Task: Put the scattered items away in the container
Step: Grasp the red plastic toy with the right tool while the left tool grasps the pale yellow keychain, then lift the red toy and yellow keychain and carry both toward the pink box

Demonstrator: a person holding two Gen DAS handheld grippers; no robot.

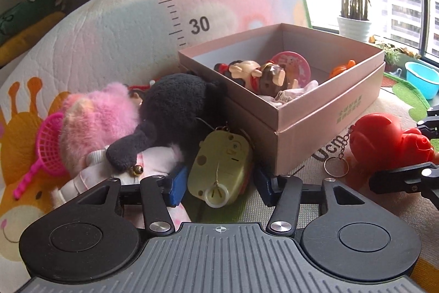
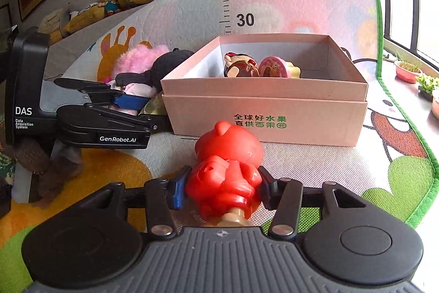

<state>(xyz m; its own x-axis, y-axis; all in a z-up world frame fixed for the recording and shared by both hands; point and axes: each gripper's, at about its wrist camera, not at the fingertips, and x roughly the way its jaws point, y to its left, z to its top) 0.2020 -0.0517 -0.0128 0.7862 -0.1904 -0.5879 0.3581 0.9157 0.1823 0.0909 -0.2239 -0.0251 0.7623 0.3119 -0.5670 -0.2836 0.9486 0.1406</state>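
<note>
At the far left of the left wrist view a small pink plastic toy net (image 1: 48, 139) leans against a fluffy pink plush toy (image 1: 96, 122), and a black plush toy (image 1: 175, 111) slumps over it with a tiny brass bell (image 1: 137, 170) at its tip; all three should be light, and the plush will squash, so a deep bite on the body would hold better than a pinch at the fur. Next comes the pale yellow-green hard plastic toy (image 1: 222, 166), lying between the spread blue pads of the left gripper (image 1: 219, 187), whose jaws stand wide apart with nothing clamped. It looks rigid and smooth, probably slippery, so gripping across its flat sides seems safest. Right of it sits the pink cardboard box with green printing (image 1: 323, 133), resting on the colourful padded play mat (image 1: 115, 40) and already holding a brown and cream cartoon figurine (image 1: 263, 76), a round pink disc (image 1: 292, 65) and an orange item (image 1: 343, 67). Furthest right, just before the box front, is the glossy red moulded plastic figure (image 2: 227, 169) with a keyring chain (image 1: 336, 164); the right gripper (image 2: 222, 187) has its pads pressed on the figure's lower body, a firm hold on a stiff, light piece.
</note>
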